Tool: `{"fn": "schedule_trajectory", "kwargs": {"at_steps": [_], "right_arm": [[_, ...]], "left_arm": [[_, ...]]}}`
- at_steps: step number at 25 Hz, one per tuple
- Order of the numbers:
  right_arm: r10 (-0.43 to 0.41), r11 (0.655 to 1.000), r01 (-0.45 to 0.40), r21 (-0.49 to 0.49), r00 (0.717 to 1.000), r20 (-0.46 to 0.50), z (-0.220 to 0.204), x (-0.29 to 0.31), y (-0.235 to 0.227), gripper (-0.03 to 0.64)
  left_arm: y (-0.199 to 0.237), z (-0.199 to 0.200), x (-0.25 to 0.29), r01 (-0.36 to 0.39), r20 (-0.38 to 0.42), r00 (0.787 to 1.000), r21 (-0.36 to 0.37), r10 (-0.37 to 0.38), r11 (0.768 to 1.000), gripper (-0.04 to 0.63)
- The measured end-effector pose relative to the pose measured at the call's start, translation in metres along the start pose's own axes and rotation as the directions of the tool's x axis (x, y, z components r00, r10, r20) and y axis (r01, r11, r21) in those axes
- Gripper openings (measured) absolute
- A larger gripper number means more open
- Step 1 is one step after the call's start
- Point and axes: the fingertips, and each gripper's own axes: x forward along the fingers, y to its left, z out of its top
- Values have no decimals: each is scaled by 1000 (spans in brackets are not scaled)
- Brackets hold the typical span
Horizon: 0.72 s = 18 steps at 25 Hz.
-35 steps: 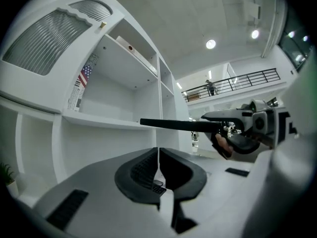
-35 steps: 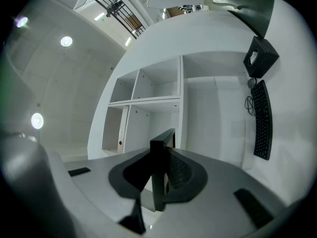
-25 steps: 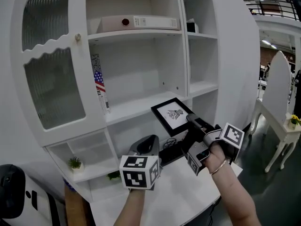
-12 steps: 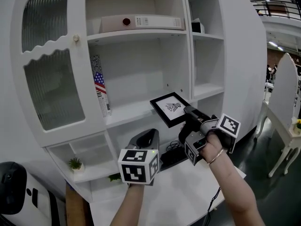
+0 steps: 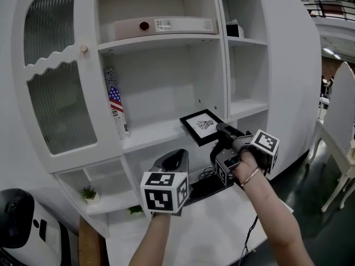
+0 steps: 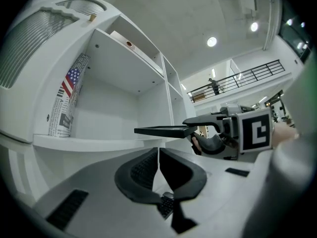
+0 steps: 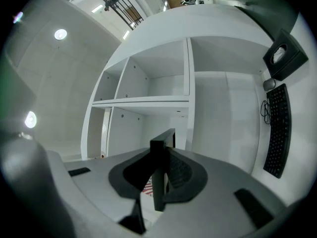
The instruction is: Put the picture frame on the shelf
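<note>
- A cabinet door [image 5: 55, 87] with ribbed glass is closing off the compartment to the left of the middle shelf [image 5: 161, 129].
- A small potted plant [image 5: 87, 192] is sitting in a low compartment, below and to the left of the middle shelf.
- A folded newspaper [image 5: 116, 107] with a flag print is standing upright at the left end of the middle shelf, against the side wall.
- A pale binder [image 5: 166, 25] is lying flat on the board above the middle shelf.
- The left gripper [image 5: 173, 160] is hovering below the front edge of the middle shelf and pointing level toward it. Its jaws are pressing together with nothing between them.
- The picture frame [image 5: 203, 126], black around a white sheet with a dark drawing, is hanging nearly flat at the front edge of the middle shelf, near its right end. It is sitting a little above the board and not touching it.
- The right gripper [image 5: 223, 131] is reaching in from the right of the middle shelf, its jaws pinching the frame's near edge.
- A black keyboard [image 7: 277, 133] is lying on the white desk [image 5: 222, 220] below the middle shelf.
</note>
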Motion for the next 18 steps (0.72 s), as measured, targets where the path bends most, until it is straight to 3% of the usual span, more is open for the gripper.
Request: {"fn": "schedule_trajectory", "kwargs": {"at_steps": [18], "right_arm": [[-77,995,76,67,997,18,26,34,-30,55]], "left_arm": [[6,1,26,-35,-2,999,4,35,999,19]]}}
